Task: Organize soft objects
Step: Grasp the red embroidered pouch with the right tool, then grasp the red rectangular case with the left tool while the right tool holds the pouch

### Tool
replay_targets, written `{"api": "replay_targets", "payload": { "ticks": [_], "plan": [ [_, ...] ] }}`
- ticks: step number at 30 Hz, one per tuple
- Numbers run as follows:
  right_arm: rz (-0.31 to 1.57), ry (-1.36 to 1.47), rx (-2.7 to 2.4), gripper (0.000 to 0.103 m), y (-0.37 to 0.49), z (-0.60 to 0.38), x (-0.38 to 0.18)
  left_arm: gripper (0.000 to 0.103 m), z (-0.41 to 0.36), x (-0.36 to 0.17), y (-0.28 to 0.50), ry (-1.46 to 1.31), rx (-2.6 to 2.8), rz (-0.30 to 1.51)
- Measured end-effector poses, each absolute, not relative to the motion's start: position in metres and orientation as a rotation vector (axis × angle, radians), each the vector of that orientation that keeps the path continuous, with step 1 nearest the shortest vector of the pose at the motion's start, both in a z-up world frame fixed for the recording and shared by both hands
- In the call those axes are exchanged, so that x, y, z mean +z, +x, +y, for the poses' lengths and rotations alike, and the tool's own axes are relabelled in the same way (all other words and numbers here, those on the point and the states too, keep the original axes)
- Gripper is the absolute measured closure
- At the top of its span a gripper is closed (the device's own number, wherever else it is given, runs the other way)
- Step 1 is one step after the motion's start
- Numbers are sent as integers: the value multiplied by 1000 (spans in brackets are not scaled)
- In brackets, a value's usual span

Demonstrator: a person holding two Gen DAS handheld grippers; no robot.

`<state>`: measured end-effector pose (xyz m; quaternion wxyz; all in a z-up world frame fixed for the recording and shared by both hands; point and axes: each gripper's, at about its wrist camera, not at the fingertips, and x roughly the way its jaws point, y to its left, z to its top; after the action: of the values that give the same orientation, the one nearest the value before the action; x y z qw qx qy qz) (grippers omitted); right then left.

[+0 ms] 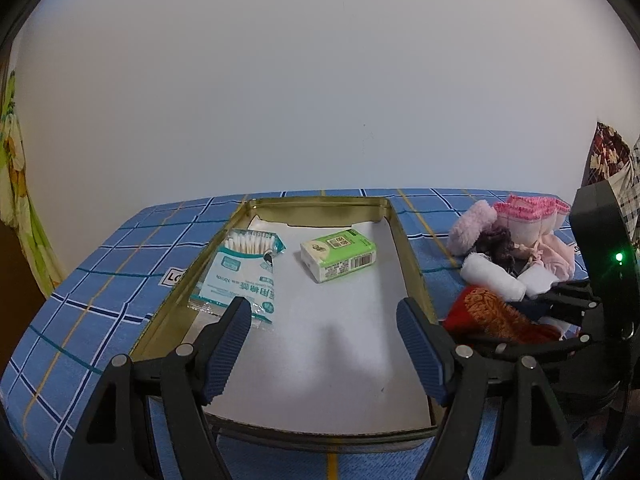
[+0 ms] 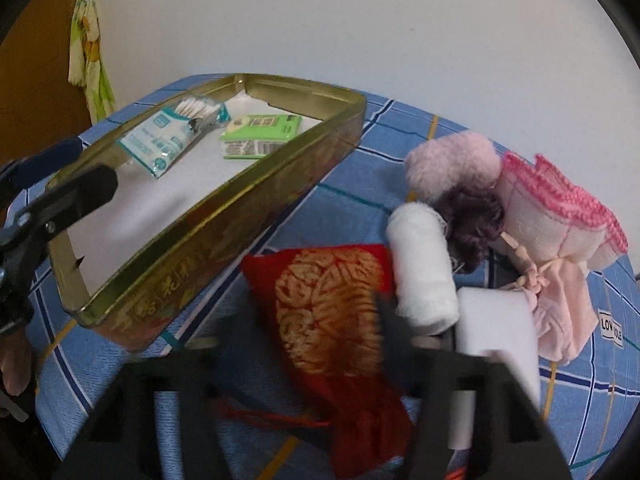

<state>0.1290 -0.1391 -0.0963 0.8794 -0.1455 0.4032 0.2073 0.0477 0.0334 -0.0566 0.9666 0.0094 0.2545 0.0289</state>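
Left wrist view
Left hand-held gripper [image 1: 324, 314]: jaws wide apart, nothing between them, hovering over the near part of the tin.
Tin [image 1: 414, 264]: shallow gold-coloured tray on the blue checked counter [image 1: 100, 280], lined with white paper.
In the tin: a bag of cotton swabs [image 1: 244, 272] by the left wall, a green tissue pack [image 1: 340, 254] near the middle.
Soft pile: outside the tin to the right; red pouch [image 1: 488, 312], white roll [image 1: 492, 278], pink fluffy piece [image 1: 470, 226], pink-edged cloth [image 1: 528, 220].

Right wrist view
Right hand-held gripper [image 2: 316, 332]: blurred, jaws narrowed around the red pouch [image 2: 328, 304]; whether the pads press it, I cannot tell.
Red pouch: on the counter [image 2: 380, 128] just beside the tin's [image 2: 224, 216] outer wall, touching the white roll [image 2: 424, 264].
Tin contents: cotton swabs [image 2: 172, 136] and tissue pack [image 2: 260, 134] at the far end.
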Motion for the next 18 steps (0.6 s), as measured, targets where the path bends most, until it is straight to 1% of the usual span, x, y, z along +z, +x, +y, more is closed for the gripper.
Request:
{"api": "replay_targets", "payload": {
  "ticks": [2,4,11,18],
  "plan": [
    [822,-297,444,77,126,-141,-94,26,35,-57,49,10,63,518],
    [786,-286,447,79,120,-143,-88,26,35,-56,49,3,72,517],
    [621,-126,427,80,81,-185,-49,26,12,-44,35,-10,20,483],
    [557,-56,280,80,41,-246,-30,26,-42,-45,27,21,-113,513]
  ]
}}
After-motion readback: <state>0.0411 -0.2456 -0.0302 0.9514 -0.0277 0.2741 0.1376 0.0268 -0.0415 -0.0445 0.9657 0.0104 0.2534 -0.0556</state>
